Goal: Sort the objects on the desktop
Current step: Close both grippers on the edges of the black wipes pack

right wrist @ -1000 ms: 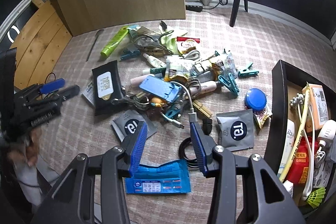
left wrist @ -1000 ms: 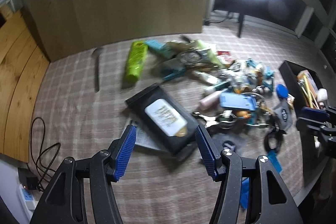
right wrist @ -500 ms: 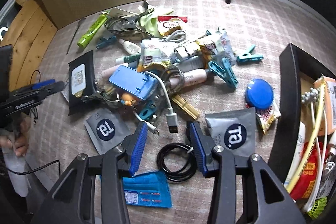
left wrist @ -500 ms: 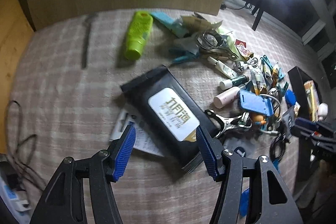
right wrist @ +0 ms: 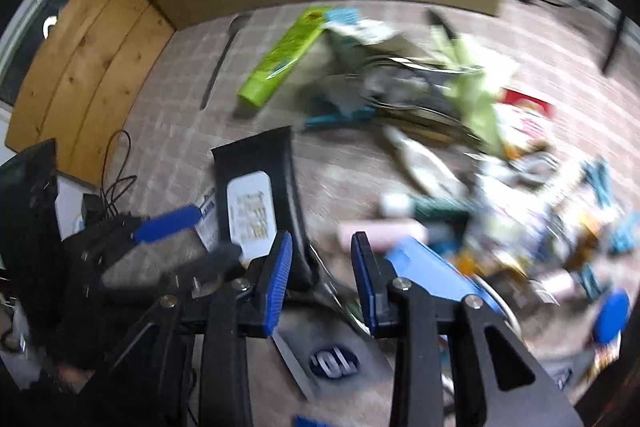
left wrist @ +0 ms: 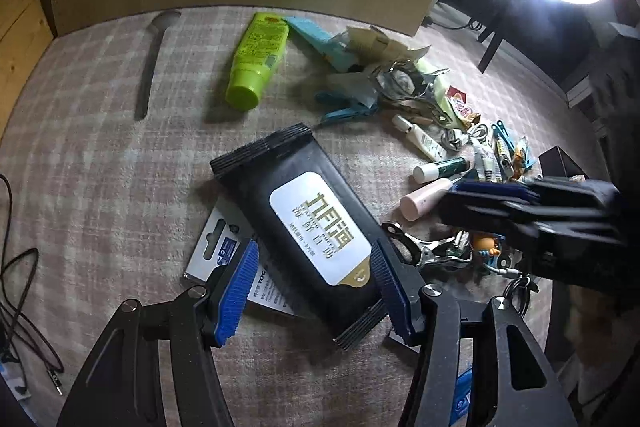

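Here the left tongs [left wrist: 314, 285] stand spread astride the black wipes pack [left wrist: 308, 223] on the table [left wrist: 100, 147], pads not pressing it. The right tongs [right wrist: 322, 281] are closing, empty, above the pack's near corner beside the clutter pile [left wrist: 440, 131].

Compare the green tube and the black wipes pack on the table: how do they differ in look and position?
The green tube is round, bright and capped; the black wipes pack is flat, dark, with a white label. The tube lies apart near the wall; the pack lies between the left gripper fingers, over a card. Both lie flat.
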A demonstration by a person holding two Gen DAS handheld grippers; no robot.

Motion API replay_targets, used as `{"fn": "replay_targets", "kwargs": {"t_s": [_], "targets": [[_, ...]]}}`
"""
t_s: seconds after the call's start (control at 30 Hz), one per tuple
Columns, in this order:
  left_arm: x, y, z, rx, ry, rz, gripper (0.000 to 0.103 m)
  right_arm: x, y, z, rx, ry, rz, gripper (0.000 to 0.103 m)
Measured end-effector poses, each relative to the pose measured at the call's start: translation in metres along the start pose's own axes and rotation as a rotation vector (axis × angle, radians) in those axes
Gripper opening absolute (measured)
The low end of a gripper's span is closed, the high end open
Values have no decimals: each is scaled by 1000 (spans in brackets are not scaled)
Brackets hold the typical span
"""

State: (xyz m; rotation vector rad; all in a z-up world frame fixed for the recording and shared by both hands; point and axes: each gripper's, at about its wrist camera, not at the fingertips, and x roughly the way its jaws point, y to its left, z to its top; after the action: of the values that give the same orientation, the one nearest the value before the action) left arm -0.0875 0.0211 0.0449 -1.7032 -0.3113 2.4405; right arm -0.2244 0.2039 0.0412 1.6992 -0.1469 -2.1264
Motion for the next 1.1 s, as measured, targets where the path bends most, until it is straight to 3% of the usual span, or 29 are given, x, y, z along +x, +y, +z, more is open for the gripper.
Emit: {"fn": "replay_targets", "kwargs": {"t_s": [0.23, 0.57, 0.87, 1.1], "targets": [[9, 3, -4, -9, 14, -34, 53, 47, 15, 15, -27, 102, 28, 30], [18, 16, 1, -54, -6, -93, 50, 58, 17, 25, 11, 134, 102, 31], [7, 14, -3, -77, -26, -102, 47, 48, 26, 22, 4, 103, 108, 31], [-21, -2, 1, -53, -83, -67, 47, 18, 28, 21, 9, 43, 140, 31]]}}
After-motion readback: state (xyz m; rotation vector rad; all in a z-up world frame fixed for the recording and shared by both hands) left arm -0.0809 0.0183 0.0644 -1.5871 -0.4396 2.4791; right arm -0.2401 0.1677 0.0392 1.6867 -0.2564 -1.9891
